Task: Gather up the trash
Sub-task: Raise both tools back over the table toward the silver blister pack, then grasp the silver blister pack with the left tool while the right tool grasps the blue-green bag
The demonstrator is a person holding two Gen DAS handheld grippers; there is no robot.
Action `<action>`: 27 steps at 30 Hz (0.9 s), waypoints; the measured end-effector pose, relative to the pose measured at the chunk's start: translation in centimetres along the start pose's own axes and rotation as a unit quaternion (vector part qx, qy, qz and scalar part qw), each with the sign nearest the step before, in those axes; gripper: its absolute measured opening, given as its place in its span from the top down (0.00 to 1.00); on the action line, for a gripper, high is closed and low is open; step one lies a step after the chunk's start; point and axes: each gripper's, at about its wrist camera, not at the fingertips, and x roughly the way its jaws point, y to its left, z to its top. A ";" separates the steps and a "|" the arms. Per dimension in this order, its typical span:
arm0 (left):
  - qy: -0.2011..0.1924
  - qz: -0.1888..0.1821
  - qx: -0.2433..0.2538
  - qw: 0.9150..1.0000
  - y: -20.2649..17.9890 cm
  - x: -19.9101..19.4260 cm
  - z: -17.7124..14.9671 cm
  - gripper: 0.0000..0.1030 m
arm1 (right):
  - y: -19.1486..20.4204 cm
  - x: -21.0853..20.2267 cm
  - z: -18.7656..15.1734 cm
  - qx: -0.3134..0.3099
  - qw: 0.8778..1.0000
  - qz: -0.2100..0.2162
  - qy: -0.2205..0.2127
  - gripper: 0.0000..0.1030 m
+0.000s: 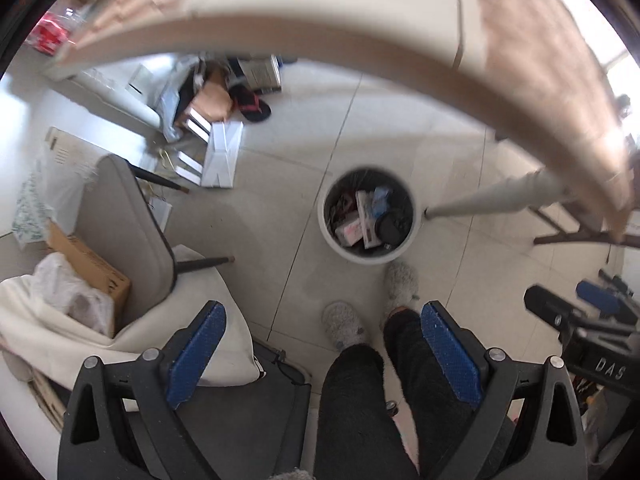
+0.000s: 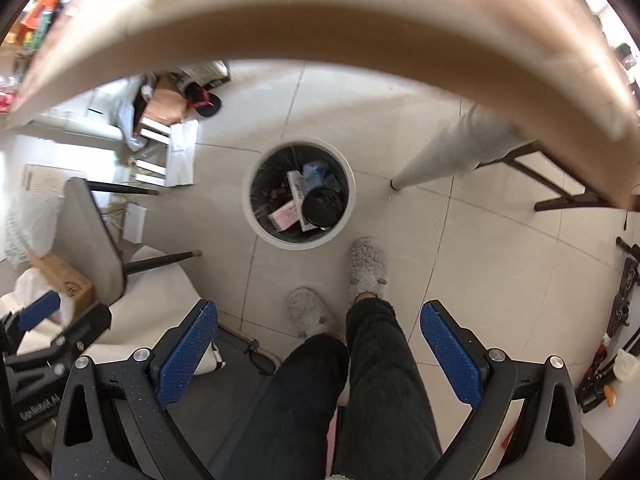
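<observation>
A round white trash bin [image 1: 412, 236] with a dark liner stands on the tiled floor; its rim also shows in the right wrist view, trash bin [image 2: 348, 184]. Inside lie small boxes, a pink packet [image 2: 285, 214], a blue wrapper and a black round lid [image 2: 323, 205]. Both grippers point down at the floor, high above the bin. My left gripper [image 1: 322, 354] is open and holds nothing. My right gripper [image 2: 318, 356] is open too, with nothing between its blue pads [image 2: 450, 354]. The right gripper also shows at the right edge of the left wrist view.
A person's dark trouser legs and grey fluffy slippers [image 2: 367, 270] stand just before the bin. The wooden table edge [image 2: 320, 24] arches overhead, its leg [image 2: 444, 156] right of the bin. A grey chair [image 1: 124, 236] with cloth and a cardboard box stands left; boxes and papers clutter the far floor.
</observation>
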 end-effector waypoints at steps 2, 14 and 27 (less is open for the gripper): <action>-0.020 0.001 -0.003 1.000 0.0 -2.6 0.5 0.03 | 0.0 -2.9 0.0 0.002 1.000 0.012 -0.007 0.01; -0.122 0.028 0.017 0.992 -4.8 -12.3 11.7 0.00 | -3.1 -17.2 9.9 0.056 0.990 0.100 -0.084 0.01; -0.120 0.160 0.103 0.974 -13.0 -8.1 36.9 0.00 | -8.3 -19.6 46.6 -0.128 0.989 -0.033 -0.072 0.01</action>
